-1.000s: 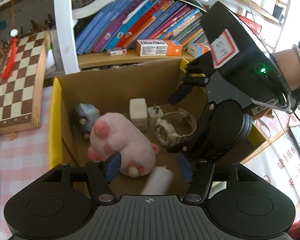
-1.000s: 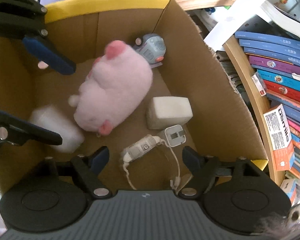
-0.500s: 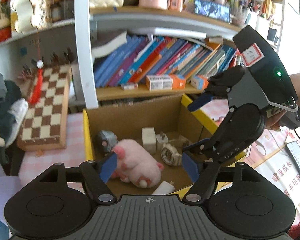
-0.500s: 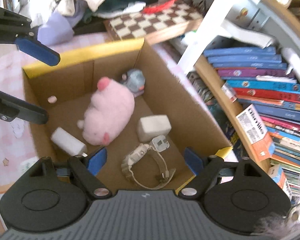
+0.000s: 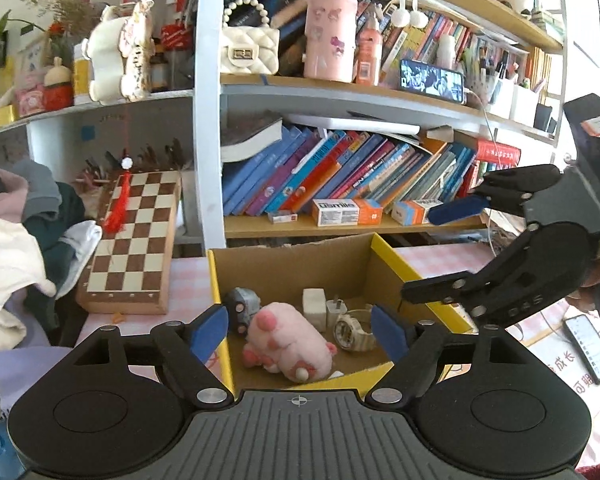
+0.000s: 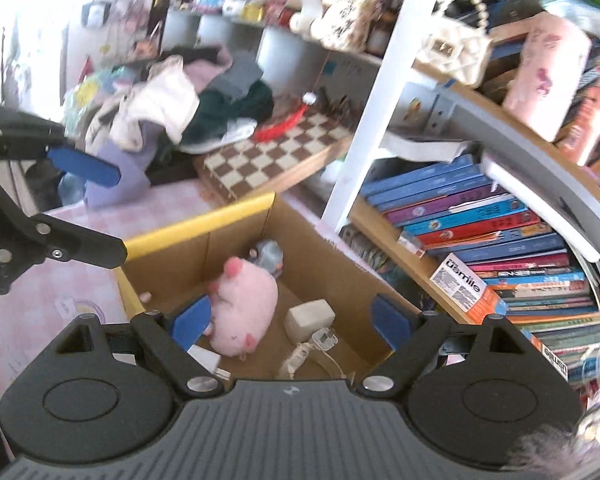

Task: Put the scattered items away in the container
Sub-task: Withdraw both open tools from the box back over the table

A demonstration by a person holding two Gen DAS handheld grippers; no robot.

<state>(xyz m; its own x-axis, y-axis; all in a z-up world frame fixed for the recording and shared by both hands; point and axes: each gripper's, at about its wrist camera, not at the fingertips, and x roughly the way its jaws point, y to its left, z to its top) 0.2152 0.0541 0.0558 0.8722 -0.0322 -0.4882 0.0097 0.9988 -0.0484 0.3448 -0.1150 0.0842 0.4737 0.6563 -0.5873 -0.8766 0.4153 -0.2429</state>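
Evidently both grippers, left gripper and right gripper, hover with jaws spread and empty above the cardboard box, since the pink plush, watch and charger lie inside.

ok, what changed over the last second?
Both tools pulled up and back out of the cardboard box: the left tool and right tool now hang well above it, open and empty. The white block the left one dropped a second ago has settled at the near wall. The pink plush, watch and charger lie as before.
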